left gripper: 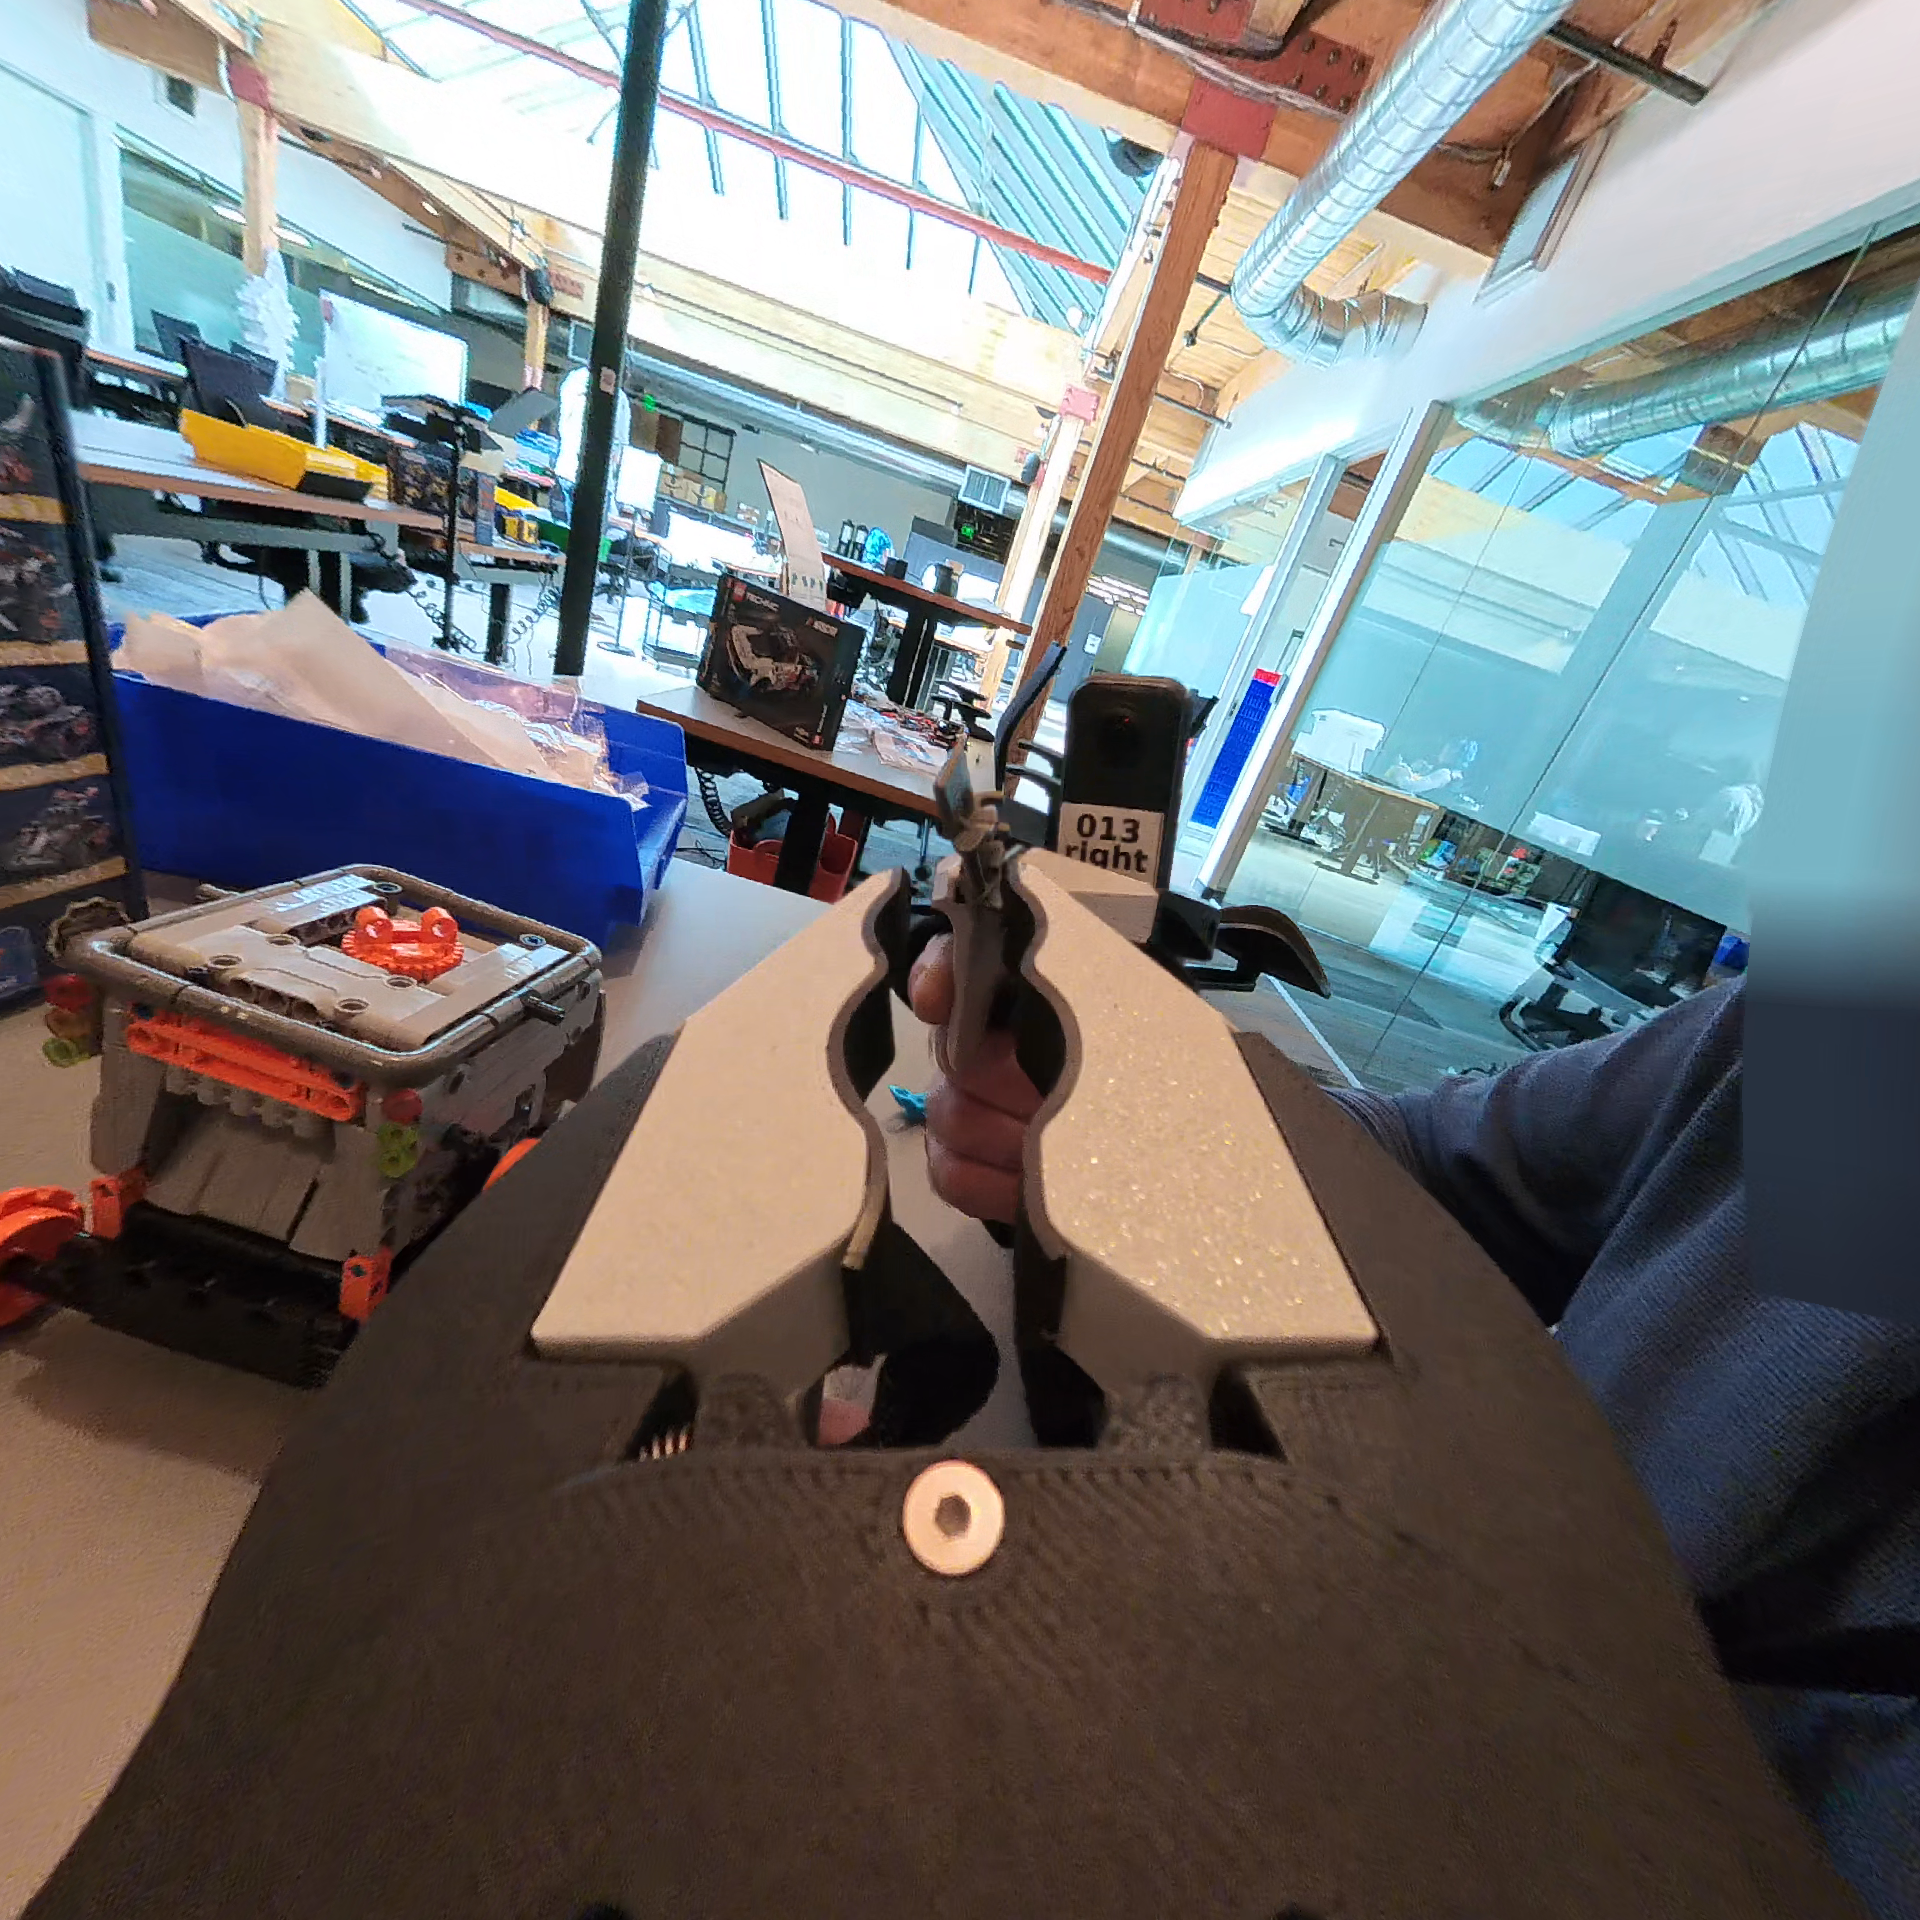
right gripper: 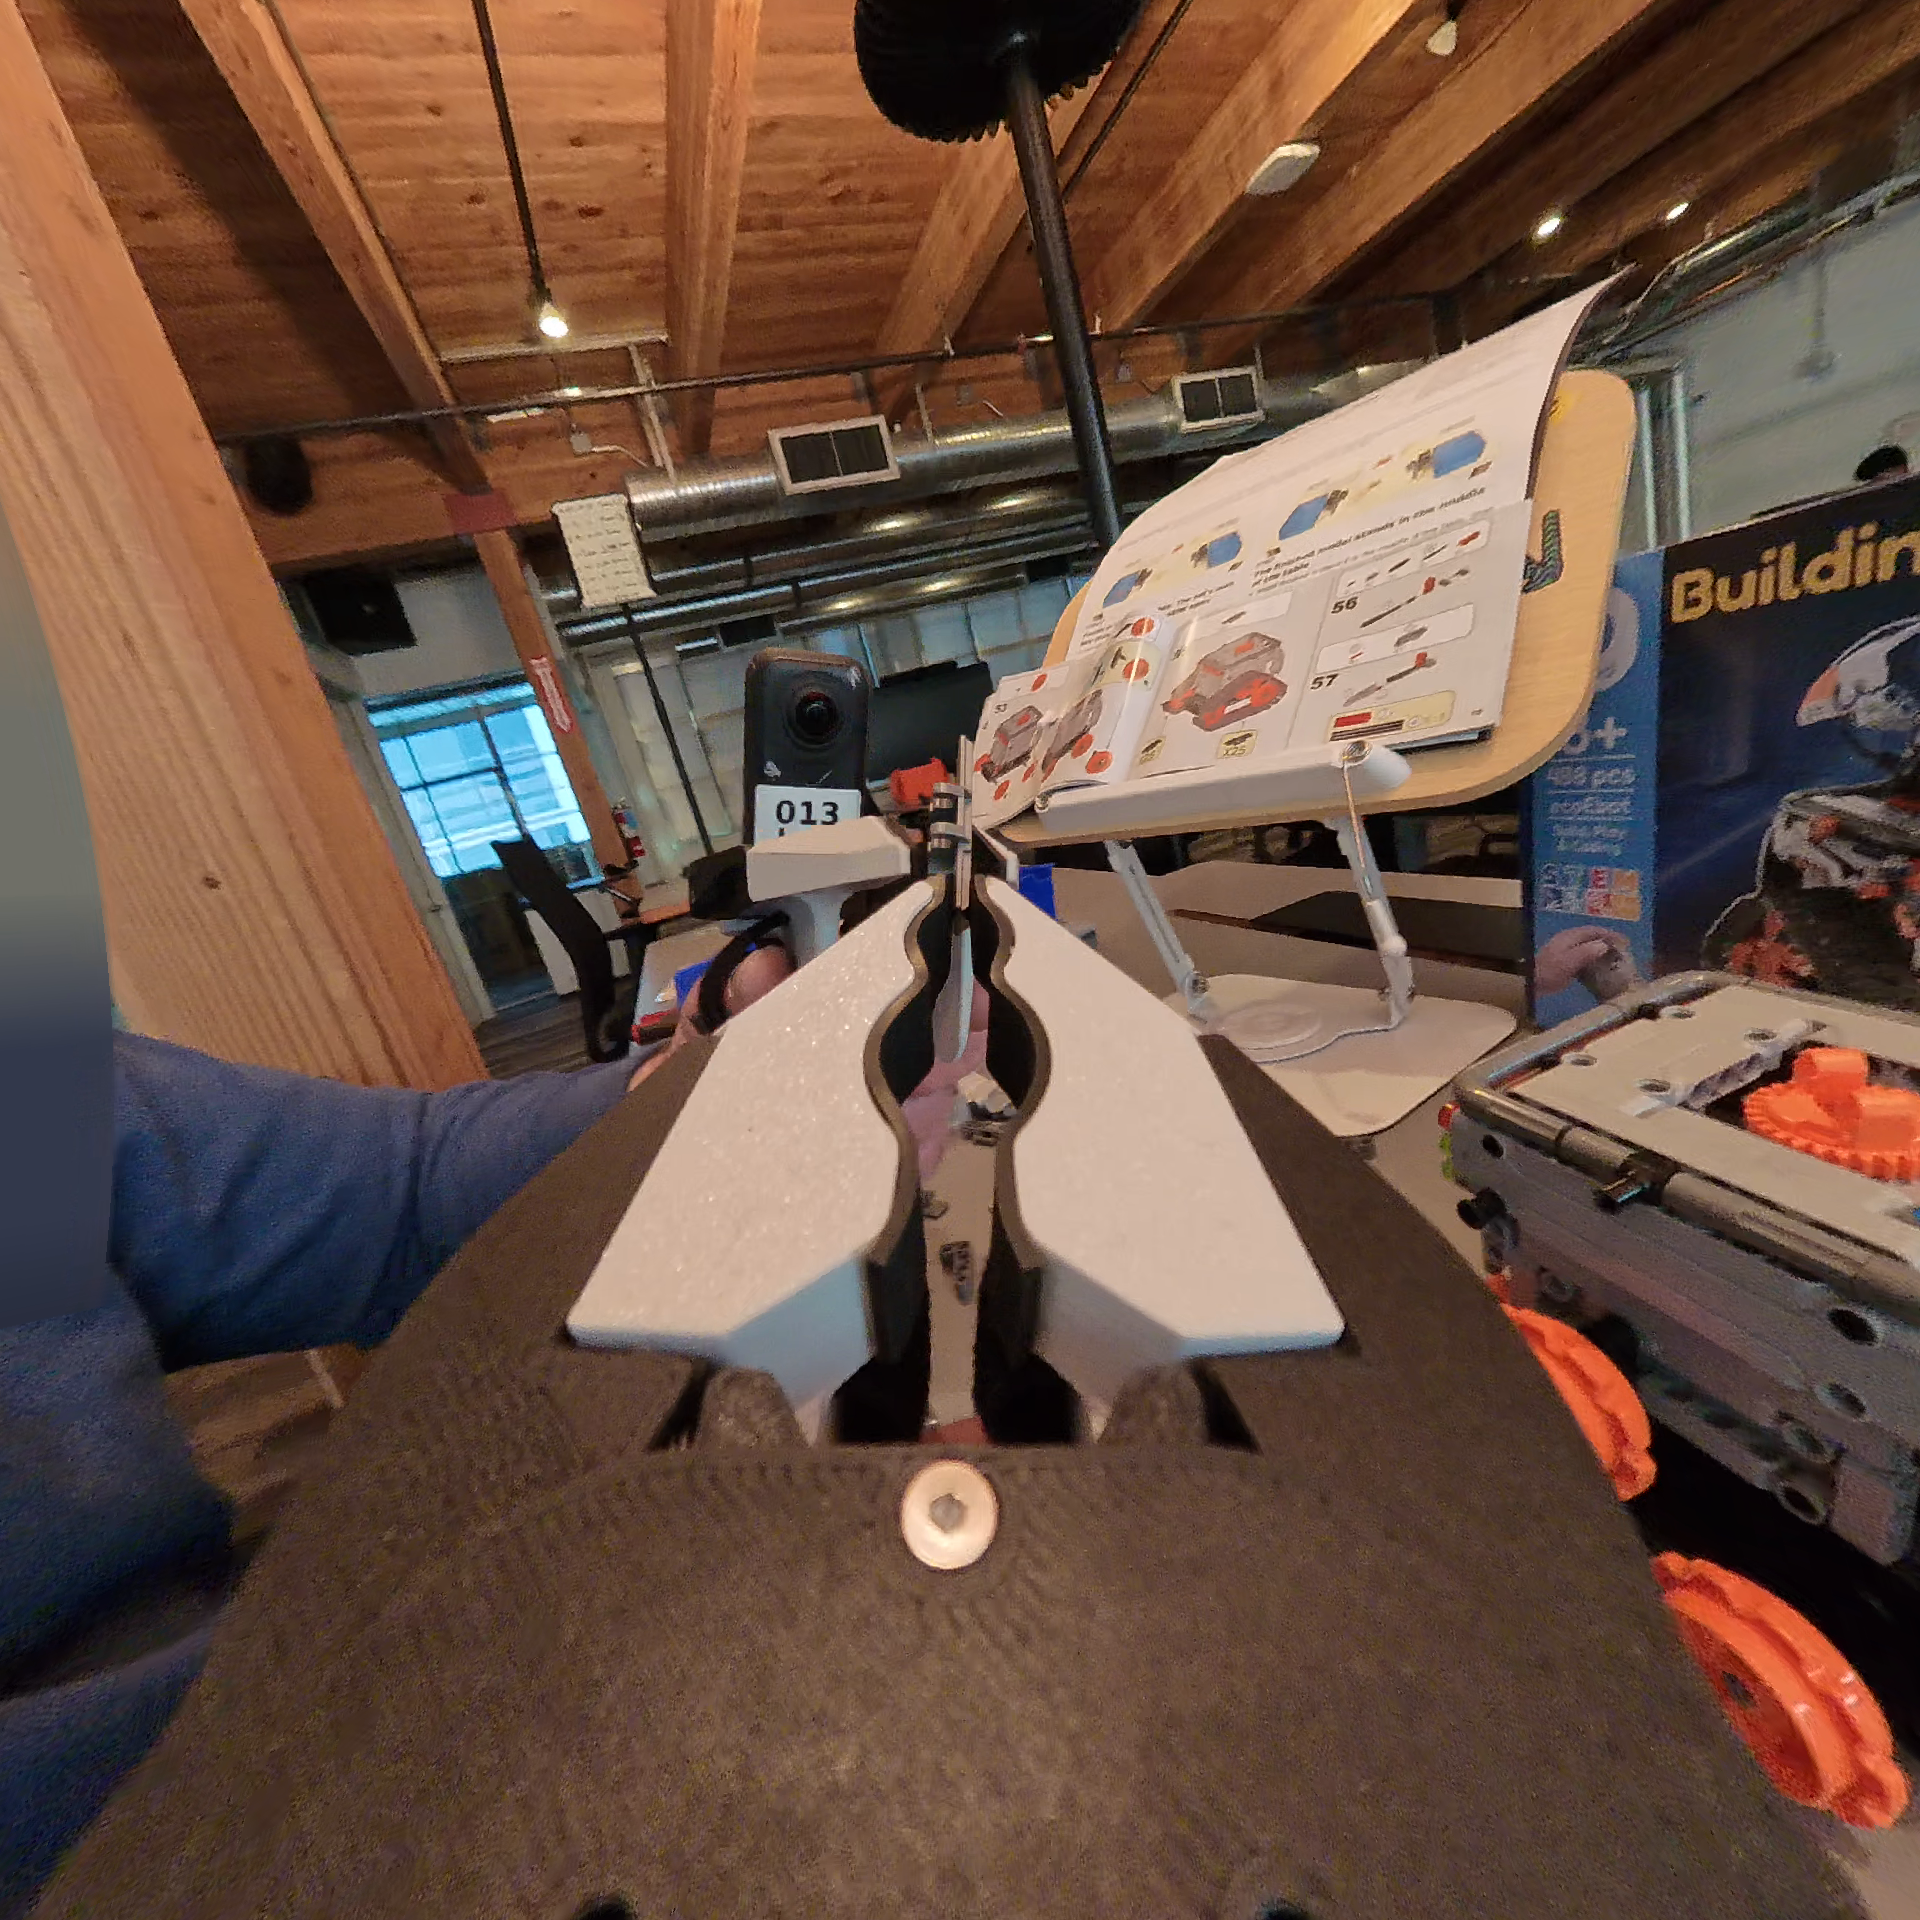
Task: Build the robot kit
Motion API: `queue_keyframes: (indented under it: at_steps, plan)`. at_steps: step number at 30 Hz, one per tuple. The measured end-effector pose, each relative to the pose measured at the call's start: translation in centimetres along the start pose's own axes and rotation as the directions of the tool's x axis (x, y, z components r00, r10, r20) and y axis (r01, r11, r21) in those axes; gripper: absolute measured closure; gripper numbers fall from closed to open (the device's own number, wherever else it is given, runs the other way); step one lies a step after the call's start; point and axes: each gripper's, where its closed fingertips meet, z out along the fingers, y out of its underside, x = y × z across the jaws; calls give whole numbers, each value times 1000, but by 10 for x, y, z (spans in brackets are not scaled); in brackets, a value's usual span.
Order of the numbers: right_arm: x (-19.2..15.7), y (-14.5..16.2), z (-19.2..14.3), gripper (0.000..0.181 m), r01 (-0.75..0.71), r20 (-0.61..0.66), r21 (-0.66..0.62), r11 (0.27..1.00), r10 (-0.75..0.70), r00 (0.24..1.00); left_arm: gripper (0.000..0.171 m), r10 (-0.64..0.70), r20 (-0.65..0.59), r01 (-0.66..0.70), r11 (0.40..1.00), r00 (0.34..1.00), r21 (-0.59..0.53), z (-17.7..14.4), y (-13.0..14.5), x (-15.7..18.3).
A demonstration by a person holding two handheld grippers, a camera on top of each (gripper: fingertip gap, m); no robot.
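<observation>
My left gripper (left gripper: 971, 894) is shut on a small grey brick-built part (left gripper: 971, 831) that sticks up past its fingertips. My right gripper (right gripper: 961, 894) faces it and is shut on a thin grey part (right gripper: 951, 821); it looks like the same part, held from the other side. Each gripper shows behind the other's tips: the right gripper in the left wrist view (left gripper: 1122, 790), the left gripper in the right wrist view (right gripper: 810, 790). A grey and orange brick-built vehicle (left gripper: 312, 1091) stands on the table to the left of the left gripper and to the right of the right gripper (right gripper: 1714, 1195).
An open instruction booklet (right gripper: 1299, 665) rests on a wooden stand. A dark blue box (right gripper: 1787, 748) stands beside it. A blue bin (left gripper: 395, 790) with plastic bags sits behind the vehicle. A person's hand (left gripper: 977, 1132) and blue sleeve (left gripper: 1662, 1247) are close. Small loose parts (right gripper: 961, 1262) lie on the table. My two grippers' fingertips are within a few centimetres of each other.
</observation>
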Motion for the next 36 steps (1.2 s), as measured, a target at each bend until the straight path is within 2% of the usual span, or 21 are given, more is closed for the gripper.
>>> queue_keyframes:
  at_steps: [4,8,10,11,12,13,14,15,16,17,18,20,22,26,27,31,34,36]
  plan:
    - [0,1,2,181,3,-3,0,1000,-3,1000,166,5,0,-5,1000,1000,22,2,-3,3]
    - [1,5,3,180,18,-10,-23,1000,-18,1000,169,-6,2,6,1000,1000,22,0,-2,0]
    - [4,6,2,164,135,-41,-72,988,-138,990,170,5,33,-5,1000,999,-19,0,0,-5]
    - [4,5,0,158,246,-59,-115,962,-254,965,170,14,68,-11,999,998,-47,-1,1,-10]
    - [7,5,-2,147,382,-83,-182,906,-401,912,170,18,99,-11,998,995,-65,-3,0,-16]
    - [12,5,-4,138,524,-102,-276,805,-567,817,170,19,125,-7,996,992,-89,-4,0,-20]
    - [19,6,-7,137,646,-99,-390,656,-727,679,169,28,155,-7,991,988,-131,-5,3,-26]
    - [28,5,-10,137,725,-68,-500,474,-856,512,170,53,188,-19,984,981,-177,-6,7,-31]
    - [34,5,-13,135,760,-9,-583,288,-937,349,170,62,218,-15,977,974,-211,-6,10,-36]
    - [37,6,-13,134,767,67,-628,130,-973,220,169,45,226,11,971,973,-239,-5,15,-37]
    - [37,9,-11,134,767,137,-641,12,-982,130,170,28,225,32,966,974,-256,-4,18,-38]
    - [40,20,-6,126,750,239,-648,-133,-970,35,169,30,244,42,957,969,-286,-2,26,-41]
    - [50,31,-3,123,716,303,-666,-208,-953,5,170,13,242,62,952,970,-300,1,33,-40]
    - [56,46,3,130,711,347,-656,-253,-938,-14,169,-7,225,79,946,974,-313,6,42,-35]
    - [57,46,5,140,709,339,-658,-253,-940,-20,169,-8,221,81,943,975,-322,6,43,-34]
    - [56,44,6,142,710,339,-659,-248,-941,-14,169,-15,212,83,945,977,-318,6,43,-34]
    - [57,41,1,142,707,332,-681,-192,-941,63,163,28,201,43,940,979,-340,4,42,-31]
    - [58,44,-11,143,698,324,-711,-81,-919,224,156,91,194,-8,921,977,-390,-6,46,-32]
